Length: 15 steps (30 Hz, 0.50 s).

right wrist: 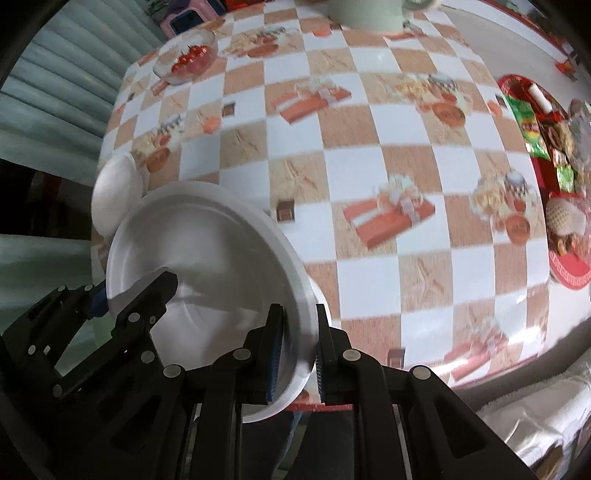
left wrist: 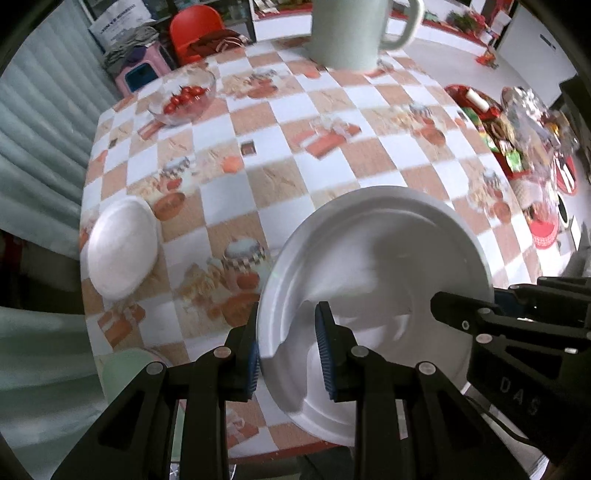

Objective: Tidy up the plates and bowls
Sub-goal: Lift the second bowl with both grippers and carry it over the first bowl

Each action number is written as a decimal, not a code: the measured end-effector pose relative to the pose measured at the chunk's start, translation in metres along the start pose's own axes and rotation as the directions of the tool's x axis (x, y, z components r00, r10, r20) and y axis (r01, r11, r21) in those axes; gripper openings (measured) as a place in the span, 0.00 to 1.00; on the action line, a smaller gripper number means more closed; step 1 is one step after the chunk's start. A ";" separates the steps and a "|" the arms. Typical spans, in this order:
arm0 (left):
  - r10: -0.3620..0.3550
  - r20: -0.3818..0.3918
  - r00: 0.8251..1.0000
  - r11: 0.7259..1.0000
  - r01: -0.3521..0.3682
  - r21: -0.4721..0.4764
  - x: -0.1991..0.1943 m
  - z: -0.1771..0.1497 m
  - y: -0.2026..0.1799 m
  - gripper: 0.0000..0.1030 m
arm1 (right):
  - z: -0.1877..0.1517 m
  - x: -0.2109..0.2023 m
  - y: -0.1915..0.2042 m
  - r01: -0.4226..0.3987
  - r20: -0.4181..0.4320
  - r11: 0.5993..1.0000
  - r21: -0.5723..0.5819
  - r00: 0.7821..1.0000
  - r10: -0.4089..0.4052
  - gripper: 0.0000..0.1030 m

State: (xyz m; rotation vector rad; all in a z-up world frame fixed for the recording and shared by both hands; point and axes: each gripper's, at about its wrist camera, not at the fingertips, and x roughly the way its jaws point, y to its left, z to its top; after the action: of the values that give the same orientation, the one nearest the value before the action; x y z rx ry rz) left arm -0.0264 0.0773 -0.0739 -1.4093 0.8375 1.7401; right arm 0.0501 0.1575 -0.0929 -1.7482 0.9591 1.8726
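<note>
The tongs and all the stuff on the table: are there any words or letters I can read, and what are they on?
"DAS": on the side of the right tongs, seen in the left view; more letters may be cut off.
White sack behind the table: dark print, too blurred to read.
Snack packets on the red tray: labels too blurred to read.
White plate: no writing.

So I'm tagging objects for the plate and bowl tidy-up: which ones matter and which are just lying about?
Job:
plate, its rim between the fingers of both the left gripper and the right gripper
white bowl

Lying about:
glass bowl of tomatoes
mug
red snack tray
</note>
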 end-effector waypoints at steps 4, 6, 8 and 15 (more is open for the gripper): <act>-0.011 -0.049 0.999 1.000 0.012 0.011 0.014 -0.011 -0.009 0.29 | -0.011 0.013 -0.008 0.017 -0.026 1.000 0.025 1.000 -0.016 0.17; -0.012 -0.067 0.998 1.000 0.014 0.018 0.022 -0.015 -0.014 0.29 | -0.013 0.019 -0.012 0.026 -0.035 0.999 0.033 0.999 -0.024 0.17; -0.016 -0.081 0.997 1.000 0.017 0.018 0.028 -0.016 -0.015 0.28 | -0.014 0.024 -0.015 0.030 -0.042 0.999 0.042 0.999 -0.028 0.17; 0.001 -0.120 0.993 1.000 0.002 0.024 0.045 -0.024 -0.015 0.28 | -0.013 0.043 -0.012 0.043 -0.063 0.999 0.021 0.997 -0.042 0.17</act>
State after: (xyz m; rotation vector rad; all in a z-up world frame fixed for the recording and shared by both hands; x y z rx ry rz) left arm -0.0075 0.0716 -0.1236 -1.5096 0.9184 1.6528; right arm 0.0623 0.1494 -0.1369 -1.8095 0.9538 1.7843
